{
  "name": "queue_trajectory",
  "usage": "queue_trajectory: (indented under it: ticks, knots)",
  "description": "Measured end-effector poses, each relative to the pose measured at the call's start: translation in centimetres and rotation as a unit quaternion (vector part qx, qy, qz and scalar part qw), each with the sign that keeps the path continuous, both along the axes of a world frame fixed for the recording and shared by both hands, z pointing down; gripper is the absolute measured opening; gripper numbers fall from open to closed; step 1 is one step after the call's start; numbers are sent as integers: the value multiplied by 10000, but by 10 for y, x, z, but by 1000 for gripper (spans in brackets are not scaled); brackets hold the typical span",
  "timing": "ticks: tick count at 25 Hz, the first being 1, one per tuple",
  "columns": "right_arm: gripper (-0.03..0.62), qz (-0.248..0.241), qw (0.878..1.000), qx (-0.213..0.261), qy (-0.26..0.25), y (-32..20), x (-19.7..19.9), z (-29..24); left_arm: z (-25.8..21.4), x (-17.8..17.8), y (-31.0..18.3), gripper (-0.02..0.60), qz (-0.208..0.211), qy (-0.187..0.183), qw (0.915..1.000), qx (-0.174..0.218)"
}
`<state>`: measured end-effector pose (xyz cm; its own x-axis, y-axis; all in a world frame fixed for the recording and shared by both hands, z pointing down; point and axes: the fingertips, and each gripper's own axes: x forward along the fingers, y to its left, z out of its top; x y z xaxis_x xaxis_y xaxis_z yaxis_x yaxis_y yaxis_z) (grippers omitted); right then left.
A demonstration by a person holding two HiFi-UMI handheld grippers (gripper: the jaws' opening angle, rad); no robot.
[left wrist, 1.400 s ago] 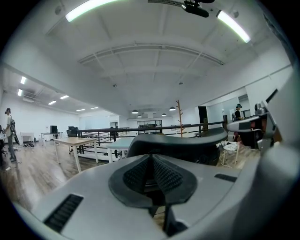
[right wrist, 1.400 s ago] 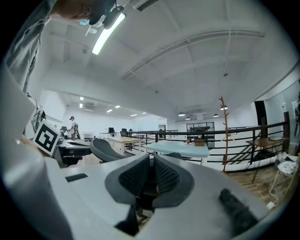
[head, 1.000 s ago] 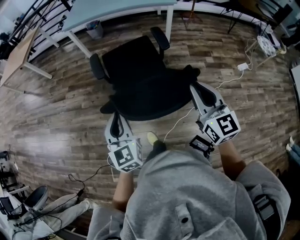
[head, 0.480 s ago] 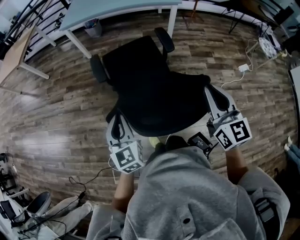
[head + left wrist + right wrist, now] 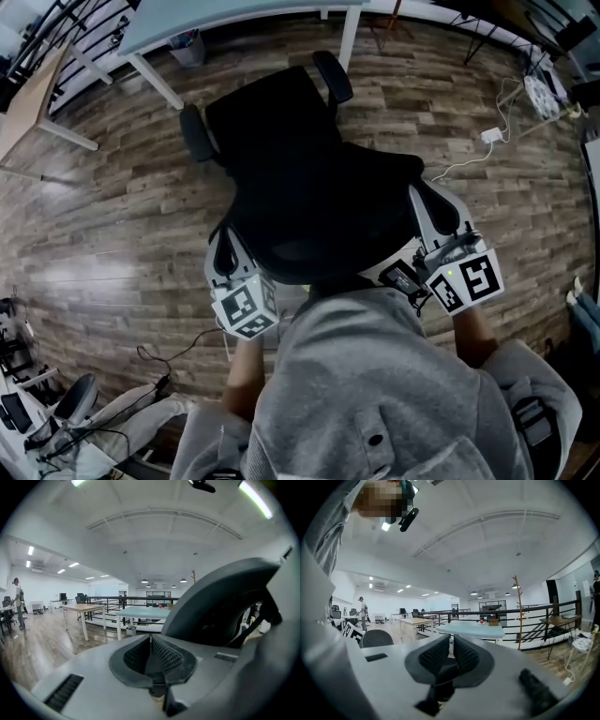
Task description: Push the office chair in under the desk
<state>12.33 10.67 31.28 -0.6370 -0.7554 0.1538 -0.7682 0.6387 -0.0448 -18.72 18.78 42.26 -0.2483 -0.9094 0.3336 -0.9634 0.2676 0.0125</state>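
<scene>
The black office chair (image 5: 281,141) stands on the wood floor, its seat turned toward the light blue desk (image 5: 234,13) at the top of the head view. Its curved backrest (image 5: 328,225) lies between my two grippers. My left gripper (image 5: 225,239) is at the backrest's left edge, shut and holding nothing. My right gripper (image 5: 422,194) is at the right edge, shut too. In the left gripper view the backrest (image 5: 220,602) rises close on the right of the jaws (image 5: 150,639), with the desk (image 5: 140,612) beyond. The right gripper (image 5: 452,641) also faces the desk (image 5: 476,629).
A small bin (image 5: 187,42) stands under the desk beside a white leg (image 5: 155,82). A wooden table (image 5: 28,103) is at the far left. A white adapter and cable (image 5: 492,134) lie on the floor at the right. Another chair (image 5: 56,412) is at the lower left.
I have moved in on the chair, and the backrest now fills the space between the grippers. The right gripper has shifted right along its edge. The chair's armrests sit nearer the desk leg.
</scene>
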Motion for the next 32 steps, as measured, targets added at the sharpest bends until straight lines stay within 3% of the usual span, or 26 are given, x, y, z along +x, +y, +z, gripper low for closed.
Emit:
queue_trajectory:
  ticks: [3,7,12,15,17,20,24,27,32]
  knots:
    - [31,-5,10000,-48,8,-3,-5,-2,-2,-11,-11,18,-97,2,10000,15]
    - [31,-172,9998,-138,-24,2,-22,1,2,-29,-16,17,-154,-545,9983,98]
    - [31,-528,9986,14,59,11,-56,7,18,-64,-26,17,-253,-538,9982,-21]
    - [31,360,9986,40,-375,-14,-29,1,22,-76,-37,17,-113,-633,9978,-173]
    - [31,1122,9904,-10,-803,-39,10,5,26,-83,-43,18,-58,-544,9983,-204]
    - [31,1535,9874,-201,-326,-80,34,65,27,-94,-53,18,-39,-570,9983,-114]
    - [31,1293,9875,-799,419,-116,4,153,26,-106,-61,17,-57,-426,9991,-2]
    - [31,1383,9850,-960,384,-119,-9,164,27,-119,-68,18,-94,-174,9998,-40]
    - [31,1322,9826,-1095,708,-106,-27,167,24,-130,-77,17,-20,-423,9991,-40]
